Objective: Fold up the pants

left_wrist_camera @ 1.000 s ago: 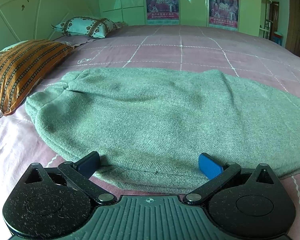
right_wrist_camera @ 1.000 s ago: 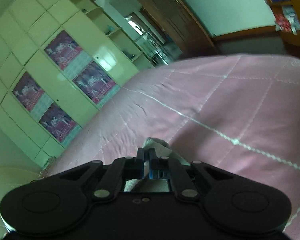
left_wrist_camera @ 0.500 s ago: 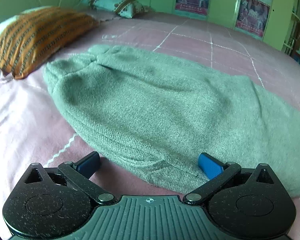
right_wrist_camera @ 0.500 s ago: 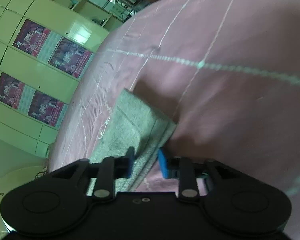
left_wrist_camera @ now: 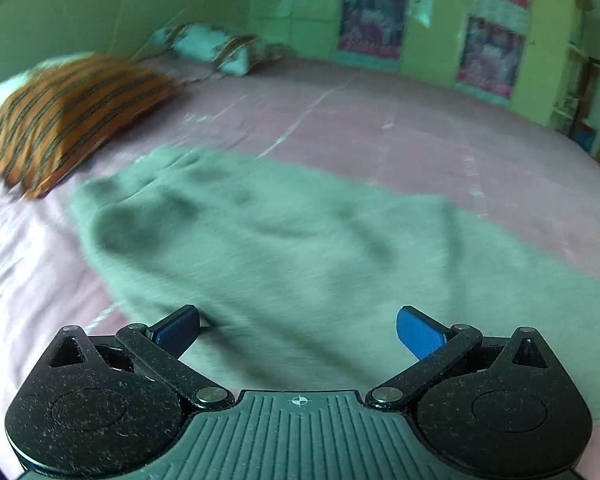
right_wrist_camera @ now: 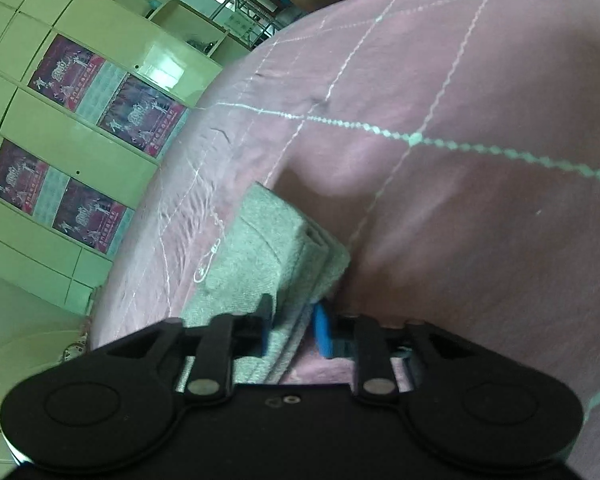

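Two claws over grey pants [left_wrist_camera: 300,256] on a bed [left_wrist_camera: 440,148]: left claw [left_wrist_camera: 298,334] gapes wide above them; right claw [right_wrist_camera: 292,330], jaws just narrowing, straddles their hem, pads apparently not pressing.

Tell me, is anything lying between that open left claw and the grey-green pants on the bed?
Nothing visible does. The left gripper hangs wide open right over the near edge of the pants, with only bare cloth between its pads. The striped orange pillow sits off to the side on the pink bedspread, clear of the pants.
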A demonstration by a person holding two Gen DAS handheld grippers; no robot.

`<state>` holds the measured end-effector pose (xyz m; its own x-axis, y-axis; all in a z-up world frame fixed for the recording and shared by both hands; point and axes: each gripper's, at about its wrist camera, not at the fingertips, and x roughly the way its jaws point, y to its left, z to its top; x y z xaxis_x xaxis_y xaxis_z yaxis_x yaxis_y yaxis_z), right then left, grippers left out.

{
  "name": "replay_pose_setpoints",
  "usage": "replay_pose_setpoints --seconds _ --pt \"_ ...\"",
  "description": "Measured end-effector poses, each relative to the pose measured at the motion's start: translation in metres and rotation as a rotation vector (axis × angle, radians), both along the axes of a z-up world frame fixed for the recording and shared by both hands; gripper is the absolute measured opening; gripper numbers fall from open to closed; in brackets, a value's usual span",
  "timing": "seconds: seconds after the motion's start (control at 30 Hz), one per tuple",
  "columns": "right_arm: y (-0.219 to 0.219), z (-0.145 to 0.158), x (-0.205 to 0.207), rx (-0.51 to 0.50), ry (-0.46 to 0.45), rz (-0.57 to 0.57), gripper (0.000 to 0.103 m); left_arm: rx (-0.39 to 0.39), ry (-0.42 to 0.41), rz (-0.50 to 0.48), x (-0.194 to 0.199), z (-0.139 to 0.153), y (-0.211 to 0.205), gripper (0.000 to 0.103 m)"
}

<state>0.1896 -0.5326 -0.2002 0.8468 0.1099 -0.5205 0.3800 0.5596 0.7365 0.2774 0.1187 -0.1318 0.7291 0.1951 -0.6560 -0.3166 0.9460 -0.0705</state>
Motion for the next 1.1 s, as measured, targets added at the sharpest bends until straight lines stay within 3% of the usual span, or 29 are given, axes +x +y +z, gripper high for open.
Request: replay_pose_setpoints --seconds 0.07,0.27,0.43,0.5,0.53,0.67,0.87,1.1 --pt "0.001 0.000 -0.004 0.004 -0.015 -0.004 0.025 -0.049 -0.012 -0.093 0.011 0.004 -0.032 0.103" --pt "-0.005 -0.010 -0.008 0.054 -0.044 -0.037 0.024 -0.049 -0.011 -0.383 0.025 0.003 -0.176 0.103" --pt "-0.009 -0.014 -0.011 0.091 -0.067 -0.056 0.024 -0.067 0.022 -0.510 0.022 -0.004 -0.265 0.103" --pt "-0.010 -0.015 -0.012 0.094 -0.071 -0.050 0.024 -0.001 0.080 -0.512 0.023 -0.014 -0.290 0.103" --pt "-0.010 -0.015 -0.012 0.096 -0.071 -0.048 0.024 0.029 0.080 -0.498 0.023 -0.017 -0.297 0.103" --pt "-0.014 -0.015 -0.012 0.116 -0.091 -0.041 0.023 0.003 0.052 -0.432 0.022 -0.007 -0.295 0.103" --pt "-0.015 -0.025 -0.007 0.154 -0.090 -0.051 0.021 0.036 0.087 -0.436 0.022 -0.020 -0.301 0.103" --pt "-0.006 -0.020 -0.006 0.094 -0.077 -0.023 0.024 0.043 0.071 -0.425 0.022 -0.025 -0.300 0.103"
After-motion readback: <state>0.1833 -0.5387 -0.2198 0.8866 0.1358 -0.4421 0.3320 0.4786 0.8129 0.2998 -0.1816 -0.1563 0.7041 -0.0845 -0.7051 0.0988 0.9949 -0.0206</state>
